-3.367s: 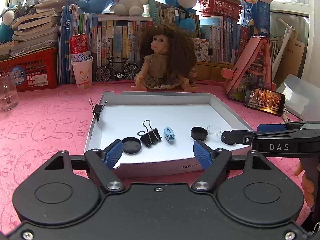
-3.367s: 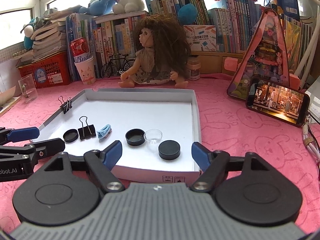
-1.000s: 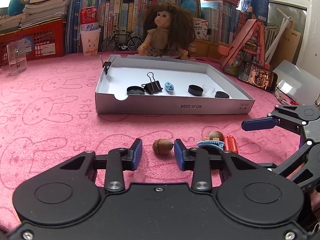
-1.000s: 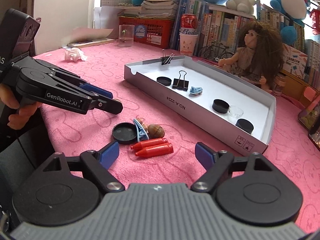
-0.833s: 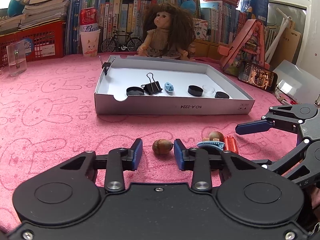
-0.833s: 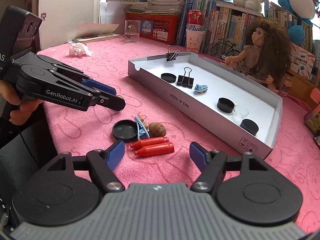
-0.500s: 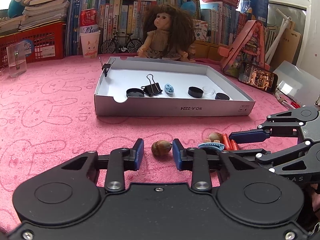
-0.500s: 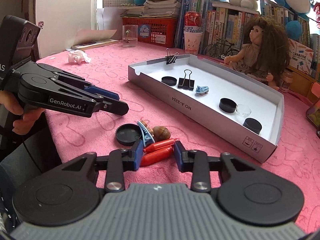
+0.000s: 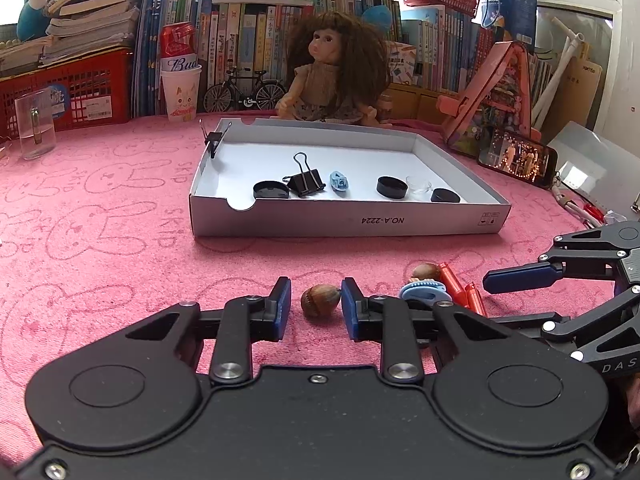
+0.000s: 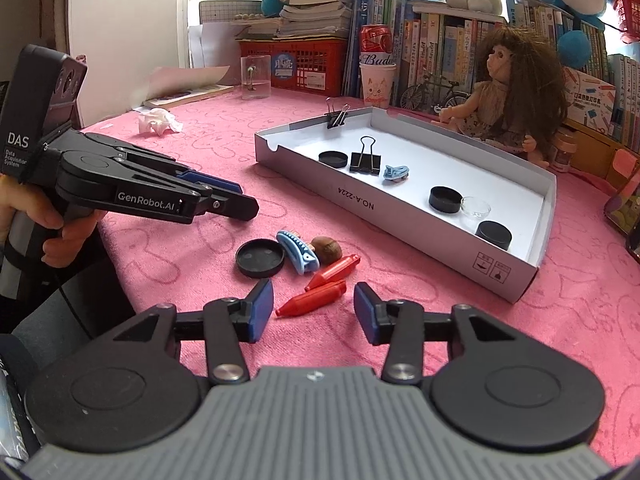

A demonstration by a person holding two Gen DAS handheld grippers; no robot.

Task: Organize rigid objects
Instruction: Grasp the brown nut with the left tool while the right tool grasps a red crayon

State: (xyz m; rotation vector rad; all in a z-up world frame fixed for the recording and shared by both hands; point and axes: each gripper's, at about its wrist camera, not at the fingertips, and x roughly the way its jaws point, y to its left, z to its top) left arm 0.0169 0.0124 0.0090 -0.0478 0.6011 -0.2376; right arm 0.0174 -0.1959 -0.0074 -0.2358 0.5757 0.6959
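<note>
A white shallow box point(image 9: 348, 222) point(image 10: 516, 276) on the pink cloth holds black caps, a binder clip point(image 9: 306, 180), a small blue clip and a clear cap. In front of it lie a brown nut point(image 9: 320, 300), a second nut point(image 10: 326, 249), a blue hair clip point(image 10: 298, 254), a black lid point(image 10: 260, 258) and two red crayons point(image 10: 320, 290). My left gripper point(image 9: 314, 308) is low on the cloth, its jaws part closed around the first nut, the right pad touching it. My right gripper point(image 10: 314, 310) is open with the near crayon's tip between its pads.
A doll point(image 9: 332, 76) sits behind the box, with books, a red basket point(image 9: 76, 92), a paper cup with a can point(image 9: 180, 80) and a glass point(image 9: 34, 124) along the back. A phone point(image 9: 516, 156) and a pink house model stand at the right. Crumpled tissue point(image 10: 158, 120) lies far left.
Both grippers left the box and came down to the loose pile. The left jaws narrowed around the nut. The right jaws narrowed over the crayons, then widened a little.
</note>
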